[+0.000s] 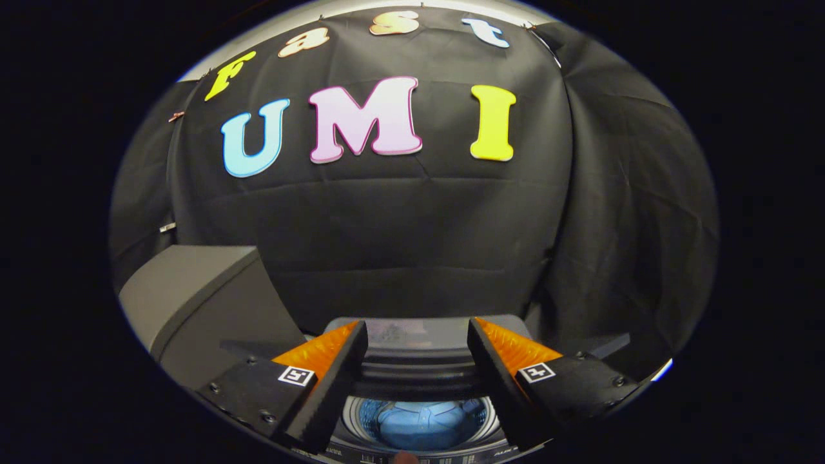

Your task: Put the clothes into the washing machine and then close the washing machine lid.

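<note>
Clothes (422,426), blue ones, lie down inside the round drum (361,419) of the washing machine (419,377). The tub is open on top, and the blue cloth sits in the middle of it, low between the two fingers.

The gripper (417,345) hangs above the machine with its fingers (335,386) spread wide apart. Nothing is between them and they press on nothing. The drum shows in the gap between them, and the back part of the machine, with its dark ridges, lies just ahead of the tips. I cannot tell where the lid is from here.

A gray box shape (193,290) stands off to the left side, beyond the left finger. It has a flat top and a dark side. Black cloth (412,225) hangs as a wall behind the machine, with folds in it. At the near rim of the machine, a small pinkish thing (405,457) peeks in, too small to tell what it is.
</note>
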The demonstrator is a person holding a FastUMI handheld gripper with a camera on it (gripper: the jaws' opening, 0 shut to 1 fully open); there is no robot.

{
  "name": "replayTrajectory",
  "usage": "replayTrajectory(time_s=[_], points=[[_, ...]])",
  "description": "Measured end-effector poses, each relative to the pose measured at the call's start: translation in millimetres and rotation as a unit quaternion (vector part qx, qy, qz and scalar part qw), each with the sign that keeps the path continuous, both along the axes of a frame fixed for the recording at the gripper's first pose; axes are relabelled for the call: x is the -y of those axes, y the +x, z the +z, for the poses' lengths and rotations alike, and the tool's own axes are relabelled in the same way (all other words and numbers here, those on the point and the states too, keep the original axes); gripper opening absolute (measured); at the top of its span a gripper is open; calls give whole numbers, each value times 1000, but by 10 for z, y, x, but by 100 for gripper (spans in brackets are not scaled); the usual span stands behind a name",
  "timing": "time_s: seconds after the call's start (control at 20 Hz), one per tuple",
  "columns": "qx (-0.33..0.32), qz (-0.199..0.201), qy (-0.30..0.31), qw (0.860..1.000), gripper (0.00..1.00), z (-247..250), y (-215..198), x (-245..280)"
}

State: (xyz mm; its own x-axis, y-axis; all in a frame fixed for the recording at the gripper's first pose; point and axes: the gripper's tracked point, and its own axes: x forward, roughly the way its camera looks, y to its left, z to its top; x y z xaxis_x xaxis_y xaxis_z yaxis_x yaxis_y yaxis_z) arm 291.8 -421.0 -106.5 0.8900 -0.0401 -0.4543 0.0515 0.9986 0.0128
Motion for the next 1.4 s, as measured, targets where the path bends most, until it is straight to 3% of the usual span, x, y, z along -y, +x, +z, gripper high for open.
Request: replayTrajectory(time_s=[0.35, 0.8, 0.95, 1.15, 1.4], points=[[-75, 3, -19, 997, 99, -779, -428, 1], [-133, 12, -28, 991, 98, -1063, -647, -20], [-117, 13, -16, 993, 98, -803, -605, -59], [-27, 17, -2, 999, 98, 115, -452, -114], [66, 23, 5, 998, 98, 1059, -373, -156]])
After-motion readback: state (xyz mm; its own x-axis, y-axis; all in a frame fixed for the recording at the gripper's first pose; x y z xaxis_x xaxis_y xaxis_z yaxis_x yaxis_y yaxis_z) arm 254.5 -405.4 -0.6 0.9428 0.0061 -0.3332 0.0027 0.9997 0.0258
